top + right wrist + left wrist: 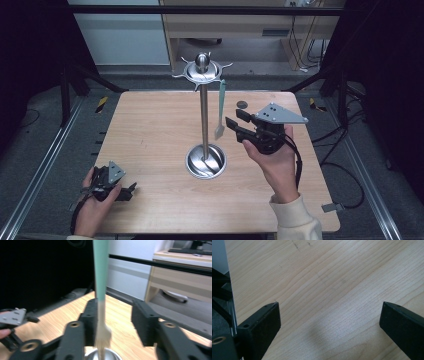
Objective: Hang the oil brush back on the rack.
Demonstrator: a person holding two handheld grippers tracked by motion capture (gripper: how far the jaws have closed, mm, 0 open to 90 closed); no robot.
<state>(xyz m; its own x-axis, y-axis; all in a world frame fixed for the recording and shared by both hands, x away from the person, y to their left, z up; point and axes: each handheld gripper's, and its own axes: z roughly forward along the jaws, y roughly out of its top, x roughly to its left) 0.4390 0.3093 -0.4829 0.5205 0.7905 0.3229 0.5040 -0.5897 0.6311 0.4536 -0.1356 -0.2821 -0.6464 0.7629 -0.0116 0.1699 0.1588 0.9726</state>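
Hanging from the rack (204, 107) at the table (150, 125) centre, the green-handled fork (220, 110) sits between the right gripper's (234, 121) half-spread jaws, unpinched. Right hand (275, 157) raised, wrist level. Left gripper (129, 191) rests at the near-left corner, jaws spread.

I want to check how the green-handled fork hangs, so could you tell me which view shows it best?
The high view: the fork shows whole there, hanging from the stand's top ring, tines down, beside the right gripper. The right gripper view shows its handle and tines close up between the open jaws, blurred. The left gripper view shows bare table.
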